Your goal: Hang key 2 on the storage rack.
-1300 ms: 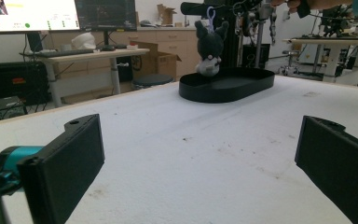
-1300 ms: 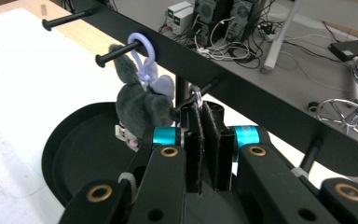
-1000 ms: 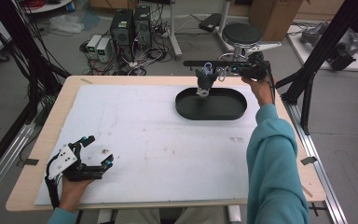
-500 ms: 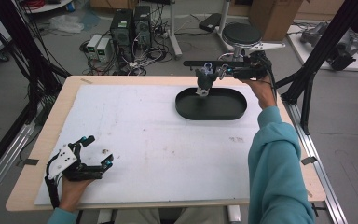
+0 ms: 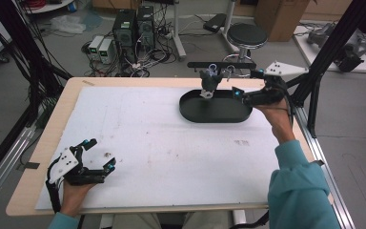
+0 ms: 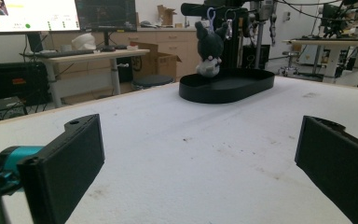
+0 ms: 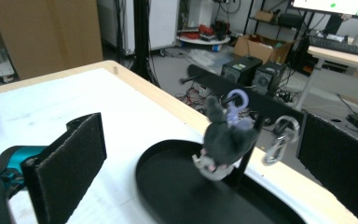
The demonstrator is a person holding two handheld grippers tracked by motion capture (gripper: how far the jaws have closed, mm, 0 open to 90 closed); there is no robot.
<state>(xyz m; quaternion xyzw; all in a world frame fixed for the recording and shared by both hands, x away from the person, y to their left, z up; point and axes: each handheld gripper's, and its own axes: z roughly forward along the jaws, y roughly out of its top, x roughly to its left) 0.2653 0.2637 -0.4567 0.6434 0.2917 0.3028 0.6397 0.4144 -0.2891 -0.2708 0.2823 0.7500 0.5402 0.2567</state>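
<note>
One toy hung: we are seeing the dark plush keychain [image 5: 208, 84] dangling by its lilac loop [image 7: 236, 100] from the black rack bar [image 5: 221, 64], just above the black oval tray [image 5: 214, 112]; it is swinging a little, judging by the blur in the right gripper view.
Work done: we are judging the hanging step finished, since the plush is carrying its own weight on the bar and no gripper is touching it.
Right gripper: we are seeing the right gripper [image 5: 248, 88] off to the right of the tray, its jaws having just been opening and now standing wide, with nothing between them.
Left gripper: we are holding the left gripper [image 5: 97, 157] near the front left corner of the worktop, jaws spread wide and empty, aimed across at the tray.
Work left: we are finding little more to do; a silver carabiner [image 7: 278, 139] is hanging beside the plush, and no other loose item is lying on the mat.
Surface: we are working on a white mat [image 5: 162, 143] with faint marks and specks, laid over a pale wooden worktop [image 5: 43, 157].
Room: we are sitting among computer towers [image 5: 133, 26] and tangled cables on the floor, a round stool [image 5: 247, 34], cardboard boxes, black frame posts, and desks with monitors farther back.
</note>
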